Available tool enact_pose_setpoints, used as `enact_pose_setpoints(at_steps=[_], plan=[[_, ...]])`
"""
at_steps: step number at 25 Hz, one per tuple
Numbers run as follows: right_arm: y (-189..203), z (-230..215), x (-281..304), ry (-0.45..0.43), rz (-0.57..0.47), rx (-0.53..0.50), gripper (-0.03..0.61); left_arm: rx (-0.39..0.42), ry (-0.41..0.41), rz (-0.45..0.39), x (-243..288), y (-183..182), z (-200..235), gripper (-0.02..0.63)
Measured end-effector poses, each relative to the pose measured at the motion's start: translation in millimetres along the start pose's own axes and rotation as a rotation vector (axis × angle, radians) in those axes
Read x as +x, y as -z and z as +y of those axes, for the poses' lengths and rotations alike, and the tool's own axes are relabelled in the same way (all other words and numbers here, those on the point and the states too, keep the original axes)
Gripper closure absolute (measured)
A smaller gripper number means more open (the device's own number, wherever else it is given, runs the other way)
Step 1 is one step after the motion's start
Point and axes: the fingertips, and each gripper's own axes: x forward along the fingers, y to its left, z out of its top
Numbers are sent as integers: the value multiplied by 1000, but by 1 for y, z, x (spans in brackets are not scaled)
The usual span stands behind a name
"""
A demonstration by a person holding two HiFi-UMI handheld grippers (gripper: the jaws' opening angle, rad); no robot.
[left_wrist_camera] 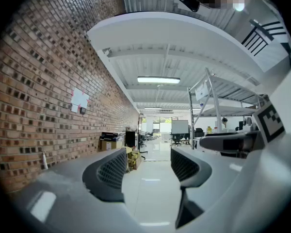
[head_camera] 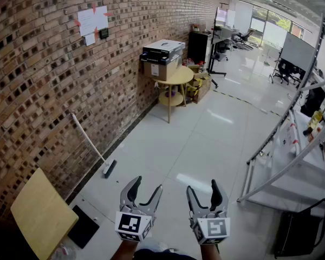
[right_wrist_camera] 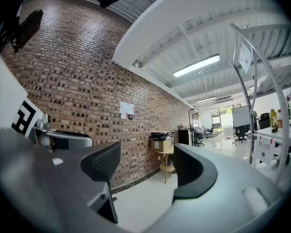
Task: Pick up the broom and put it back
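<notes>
One broom (head_camera: 90, 142) below unreadable wall papers (head_camera: 92, 21)

A round table (head_camera: 179, 78) bearing stacked boxes (head_camera: 162, 56) stands at twelve o'clock beside the brick wall (head_camera: 38, 91); a wooden board (head_camera: 40, 213) lies at eight o'clock.

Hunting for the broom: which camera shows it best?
The head view: the white-handled broom with a dark head leans whole against the red brick wall. The left gripper view shows only its handle tip; the right gripper view, nothing clear.
</notes>
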Motion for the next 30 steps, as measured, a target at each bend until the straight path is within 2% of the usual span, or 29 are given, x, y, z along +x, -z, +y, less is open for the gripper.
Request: enact_pose_setpoints(at_steps=[4, 9, 13, 16, 20, 26, 30], plan=[[21, -22, 26, 26, 52, 14, 244, -18, 43, 10, 47, 10, 6, 328], [23, -42, 72, 92, 47, -11, 244, -31, 113, -19, 104, 1, 29, 328], [6, -41, 112, 110, 2, -38, 244, 6, 142, -54, 143, -14, 55, 329], [9, -31, 148, 77, -10, -33, 244, 38, 129, -71, 159, -18, 76, 329], [25, 18, 213, -71, 11, -27, 244, 14, 21, -80, 164, -13, 137, 330], [49, 101, 309, -385, 60, 3, 244, -19, -278, -60, 141, -1, 241, 330], [60, 162, 364, -587, 80, 12, 244, 14, -468, -1, 120, 13, 304, 329]])
